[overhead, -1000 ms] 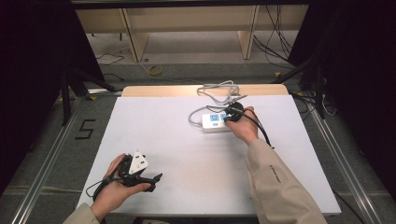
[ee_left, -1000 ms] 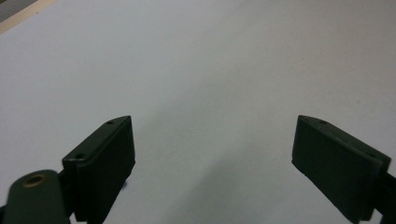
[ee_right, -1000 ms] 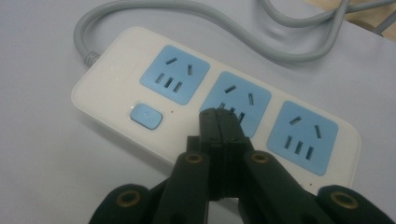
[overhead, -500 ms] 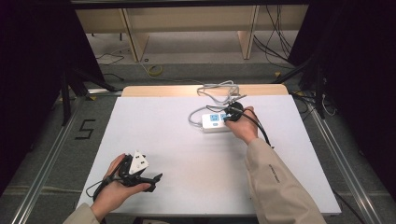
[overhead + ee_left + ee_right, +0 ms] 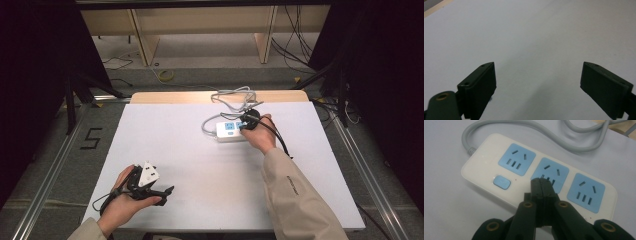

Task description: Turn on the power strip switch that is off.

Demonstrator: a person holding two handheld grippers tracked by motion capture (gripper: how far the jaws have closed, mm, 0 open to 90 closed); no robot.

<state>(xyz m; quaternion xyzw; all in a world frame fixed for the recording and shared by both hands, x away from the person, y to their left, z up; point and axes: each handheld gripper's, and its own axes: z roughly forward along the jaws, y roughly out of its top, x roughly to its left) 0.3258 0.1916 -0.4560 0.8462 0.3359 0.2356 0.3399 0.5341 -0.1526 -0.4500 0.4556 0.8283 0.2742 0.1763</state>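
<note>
The right tool (image 5: pixel 542 185) has its jaws pressed together with nothing between them, tips over the middle blue socket of the white power strip (image 5: pixel 486 162). The strip's blue switch (image 5: pixel 502 182) sits just left of the tips, and its grey cord (image 5: pixel 529 125) curls beyond. The left tool (image 5: pixel 537 75) gapes wide above bare white surface (image 5: pixel 544 32).

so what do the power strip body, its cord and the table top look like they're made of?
White power strip body: likely smooth moulded plastic with a slight sheen, rounded edges, and pale blue socket panels.
Thick grey cord: looks like a flexible rubber or PVC jacket, matte, curving in loose bends.
White table top: flat matte sheet, no glare; material unclear. A light wood-coloured strip shows along the far edge.
</note>
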